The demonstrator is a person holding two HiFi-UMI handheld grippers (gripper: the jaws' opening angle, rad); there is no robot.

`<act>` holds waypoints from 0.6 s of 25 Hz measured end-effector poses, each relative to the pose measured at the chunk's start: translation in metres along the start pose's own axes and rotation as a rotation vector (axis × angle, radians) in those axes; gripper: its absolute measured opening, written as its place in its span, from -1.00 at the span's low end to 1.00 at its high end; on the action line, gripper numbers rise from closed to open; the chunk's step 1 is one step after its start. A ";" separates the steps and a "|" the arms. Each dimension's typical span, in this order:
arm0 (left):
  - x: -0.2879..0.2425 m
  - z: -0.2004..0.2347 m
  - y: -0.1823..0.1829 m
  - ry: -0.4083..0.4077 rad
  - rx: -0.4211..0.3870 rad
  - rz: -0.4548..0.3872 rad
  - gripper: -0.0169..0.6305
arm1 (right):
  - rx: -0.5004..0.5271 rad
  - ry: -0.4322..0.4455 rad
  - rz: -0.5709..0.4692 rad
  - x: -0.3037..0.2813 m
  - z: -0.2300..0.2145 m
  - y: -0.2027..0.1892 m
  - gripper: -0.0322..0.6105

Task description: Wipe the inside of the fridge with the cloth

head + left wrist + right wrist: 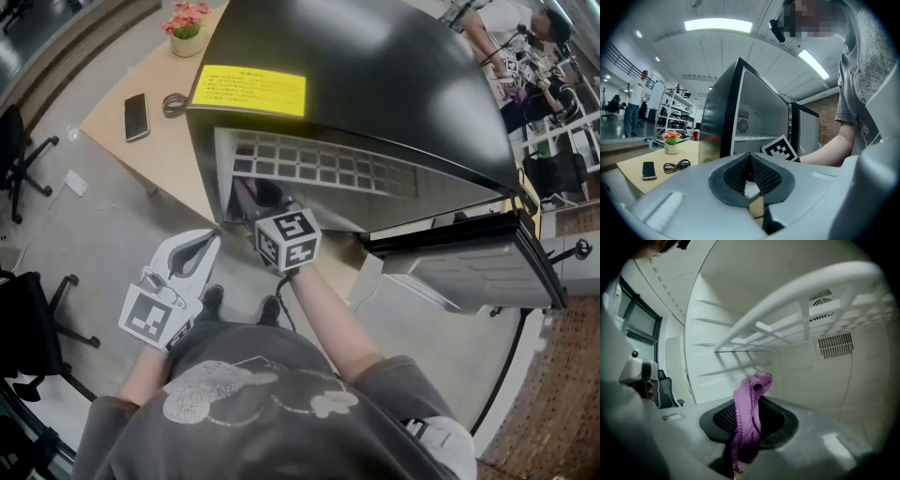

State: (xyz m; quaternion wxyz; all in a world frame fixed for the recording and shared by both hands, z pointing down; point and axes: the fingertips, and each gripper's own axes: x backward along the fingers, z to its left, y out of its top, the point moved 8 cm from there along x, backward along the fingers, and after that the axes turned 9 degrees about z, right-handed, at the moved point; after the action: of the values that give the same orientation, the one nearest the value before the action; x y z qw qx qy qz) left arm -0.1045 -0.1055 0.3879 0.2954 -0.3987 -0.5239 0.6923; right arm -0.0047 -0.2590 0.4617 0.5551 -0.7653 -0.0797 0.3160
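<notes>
A black mini fridge (pixel 375 75) stands on a wooden table (pixel 159 141), its door (pixel 478 267) swung open to the right. My right gripper (pixel 255 197) reaches into the fridge below the white wire shelf (pixel 309 164). It is shut on a purple cloth (pixel 750 413), which sticks up between the jaws under the wire shelf (pixel 801 305). My left gripper (pixel 210 244) hangs outside, in front of the fridge's lower left corner. That left gripper (pixel 751 165) is shut with nothing in it, and past it I see the fridge (pixel 740 117).
On the table left of the fridge lie a phone (pixel 137 115) and a coiled cable (pixel 174 104); a flower pot (pixel 187 28) stands behind them. A yellow notice (pixel 249 89) is stuck on the fridge top. Office chairs (pixel 19 159) stand at left. A person (pixel 525 37) is at far right.
</notes>
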 end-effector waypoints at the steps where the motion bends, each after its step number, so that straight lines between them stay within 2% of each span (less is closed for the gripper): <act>1: -0.002 -0.003 0.000 -0.009 -0.005 0.001 -0.90 | 0.003 0.005 -0.002 0.005 0.004 -0.002 -0.64; 9: -0.010 -0.019 0.001 -0.042 -0.020 -0.003 -0.90 | 0.013 0.082 0.006 0.035 0.025 -0.019 -0.64; 15: -0.010 -0.024 0.001 -0.039 -0.013 -0.015 -0.90 | 0.014 -0.043 0.151 0.015 -0.015 -0.030 -0.64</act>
State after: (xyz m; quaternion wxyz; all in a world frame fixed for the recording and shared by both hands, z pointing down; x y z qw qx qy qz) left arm -0.0788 -0.1021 0.3862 0.2878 -0.3831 -0.5370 0.6943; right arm 0.0221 -0.2524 0.4860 0.5331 -0.7583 -0.0316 0.3740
